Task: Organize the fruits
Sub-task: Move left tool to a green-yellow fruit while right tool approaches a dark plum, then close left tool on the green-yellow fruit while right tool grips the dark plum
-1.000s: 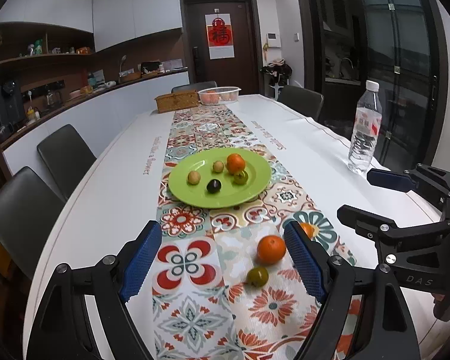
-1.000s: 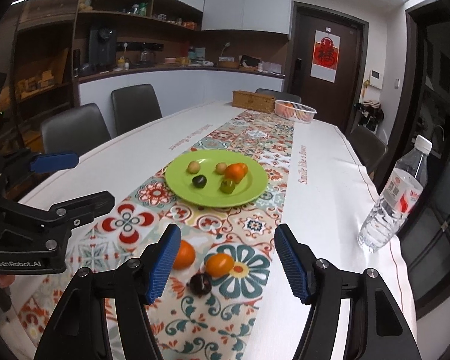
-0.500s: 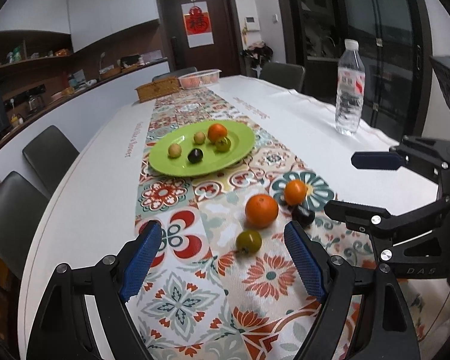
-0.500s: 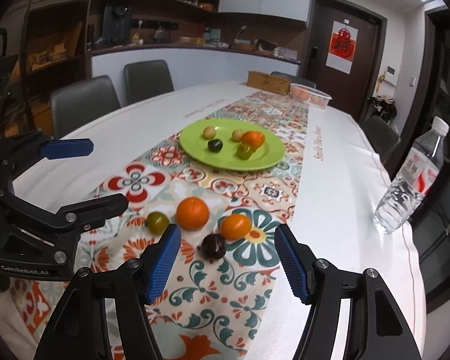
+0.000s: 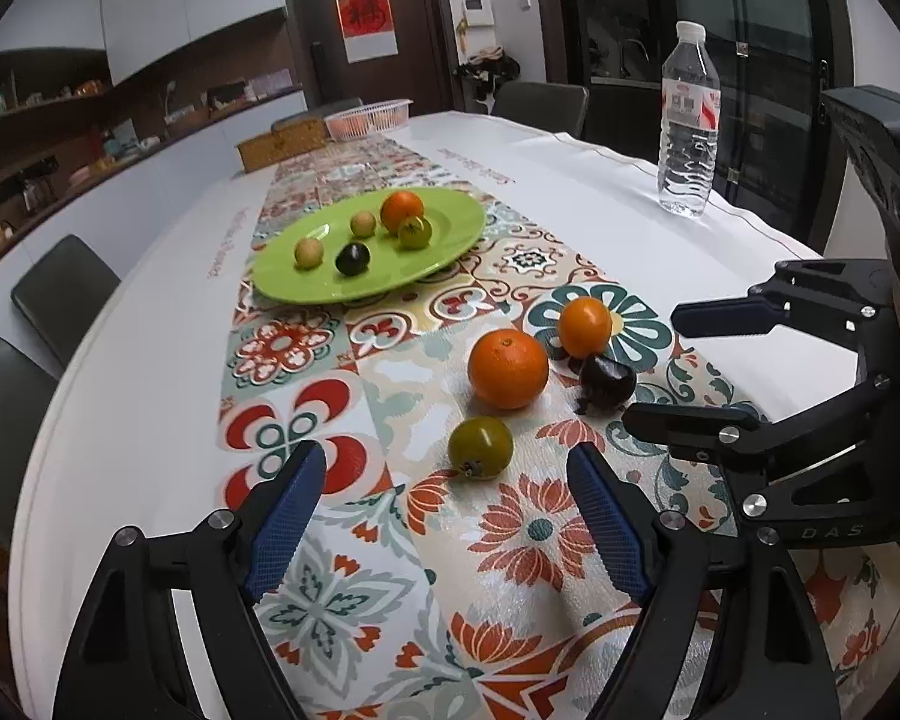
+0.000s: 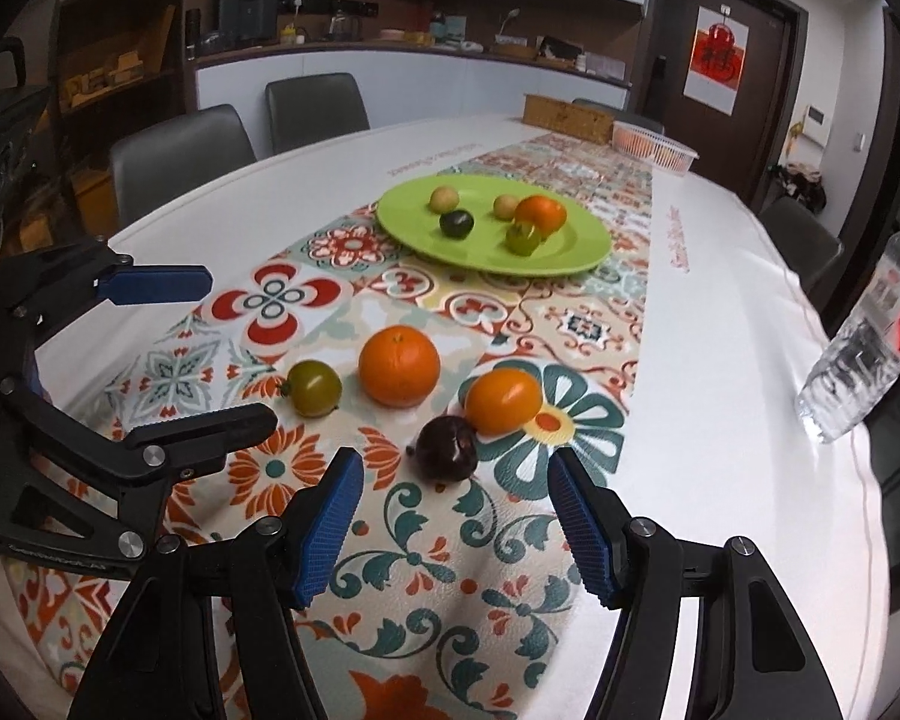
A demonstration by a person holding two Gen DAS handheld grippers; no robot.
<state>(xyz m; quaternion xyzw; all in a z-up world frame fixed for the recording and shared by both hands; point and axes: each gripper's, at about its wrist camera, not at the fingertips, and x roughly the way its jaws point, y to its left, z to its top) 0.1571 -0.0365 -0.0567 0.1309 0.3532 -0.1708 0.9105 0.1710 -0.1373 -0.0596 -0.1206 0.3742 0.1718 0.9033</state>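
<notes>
On the patterned runner lie a green tomato (image 5: 480,447), a large orange (image 5: 508,368), a small orange (image 5: 584,326) and a dark plum-like fruit (image 5: 607,380). Behind them a green plate (image 5: 450,258) carries several small fruits. My left gripper (image 5: 444,456) is open and low, with the green tomato just ahead of its fingertips. My right gripper (image 6: 453,459) is open, its jaws closing slightly with nothing between them; the dark fruit (image 6: 447,450) sits just beyond its tips. Each gripper shows in the other's view: right gripper (image 5: 654,369), left gripper (image 6: 240,348).
A water bottle (image 5: 688,120) stands near the table's right edge. A white basket (image 5: 366,117) and a wooden box (image 5: 282,144) sit at the far end. Dark chairs (image 5: 60,294) line the left side.
Both grippers have sunk toward the table and tipped down. The loose fruits now look larger and closer, just ahead of the fingertips.
</notes>
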